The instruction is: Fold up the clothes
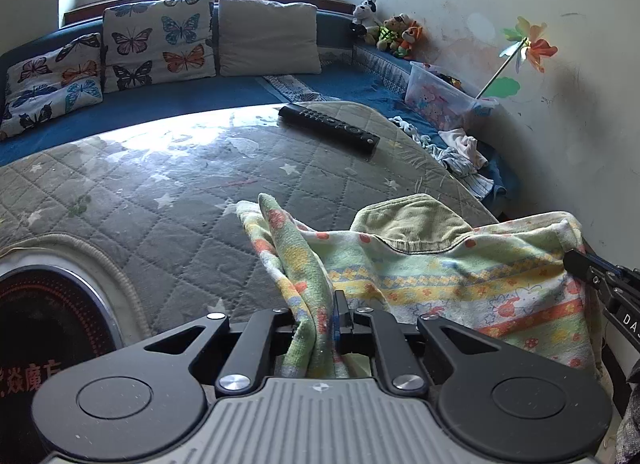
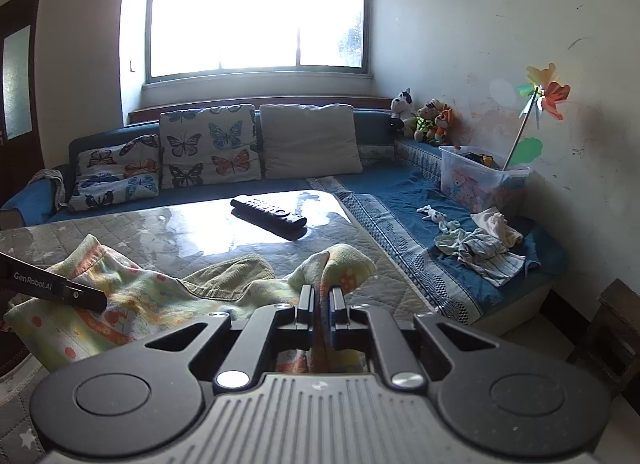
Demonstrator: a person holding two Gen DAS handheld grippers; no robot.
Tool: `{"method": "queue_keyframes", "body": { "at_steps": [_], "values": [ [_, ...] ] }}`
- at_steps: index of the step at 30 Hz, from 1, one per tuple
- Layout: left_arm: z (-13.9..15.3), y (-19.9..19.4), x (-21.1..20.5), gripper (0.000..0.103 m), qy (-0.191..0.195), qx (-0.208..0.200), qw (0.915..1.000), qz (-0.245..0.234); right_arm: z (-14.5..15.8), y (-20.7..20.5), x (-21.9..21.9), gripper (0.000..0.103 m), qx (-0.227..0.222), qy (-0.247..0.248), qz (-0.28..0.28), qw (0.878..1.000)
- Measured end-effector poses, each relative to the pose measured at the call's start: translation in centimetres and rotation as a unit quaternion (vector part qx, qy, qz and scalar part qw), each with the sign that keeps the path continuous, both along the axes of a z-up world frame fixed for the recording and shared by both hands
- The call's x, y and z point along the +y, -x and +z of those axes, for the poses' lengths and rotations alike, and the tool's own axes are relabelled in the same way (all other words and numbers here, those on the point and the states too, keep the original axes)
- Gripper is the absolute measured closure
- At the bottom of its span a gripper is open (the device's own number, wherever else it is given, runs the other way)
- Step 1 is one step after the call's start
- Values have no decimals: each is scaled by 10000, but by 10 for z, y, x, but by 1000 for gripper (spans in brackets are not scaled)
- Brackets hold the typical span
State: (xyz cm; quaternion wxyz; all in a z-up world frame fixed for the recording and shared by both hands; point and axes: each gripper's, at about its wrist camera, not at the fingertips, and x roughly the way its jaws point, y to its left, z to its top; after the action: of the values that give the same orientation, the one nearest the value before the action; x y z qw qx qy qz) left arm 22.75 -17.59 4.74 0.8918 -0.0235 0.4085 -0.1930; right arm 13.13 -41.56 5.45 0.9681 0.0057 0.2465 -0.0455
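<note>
A small patterned garment (image 1: 460,276) in green, yellow and orange, with an olive corduroy part (image 1: 412,223), lies bunched on the grey quilted table cover (image 1: 160,199). My left gripper (image 1: 324,304) is shut on a gathered fold of it, and the cloth runs up between the fingers. The right gripper (image 1: 570,260) enters from the right edge at the garment's far corner. In the right wrist view my right gripper (image 2: 322,292) is shut on another bunched corner of the garment (image 2: 132,296). The left gripper (image 2: 100,302) reaches in from the left over the cloth.
A black remote control (image 1: 330,127) (image 2: 268,215) lies further back on the table. Behind it stands a blue sofa (image 2: 400,183) with butterfly cushions, a plastic toy box (image 2: 480,179) and a heap of small clothes (image 2: 480,248). A round heater (image 1: 48,312) sits at lower left.
</note>
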Motion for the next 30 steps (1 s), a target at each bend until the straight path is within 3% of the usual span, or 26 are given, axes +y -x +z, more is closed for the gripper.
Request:
{"method": "queue_keyframes", "body": {
  "at_steps": [30],
  "values": [
    [-36,-7,-19,92,-347,300,9982,-384,-27,1,-20,97,419,-12,-361,9985]
  ]
}}
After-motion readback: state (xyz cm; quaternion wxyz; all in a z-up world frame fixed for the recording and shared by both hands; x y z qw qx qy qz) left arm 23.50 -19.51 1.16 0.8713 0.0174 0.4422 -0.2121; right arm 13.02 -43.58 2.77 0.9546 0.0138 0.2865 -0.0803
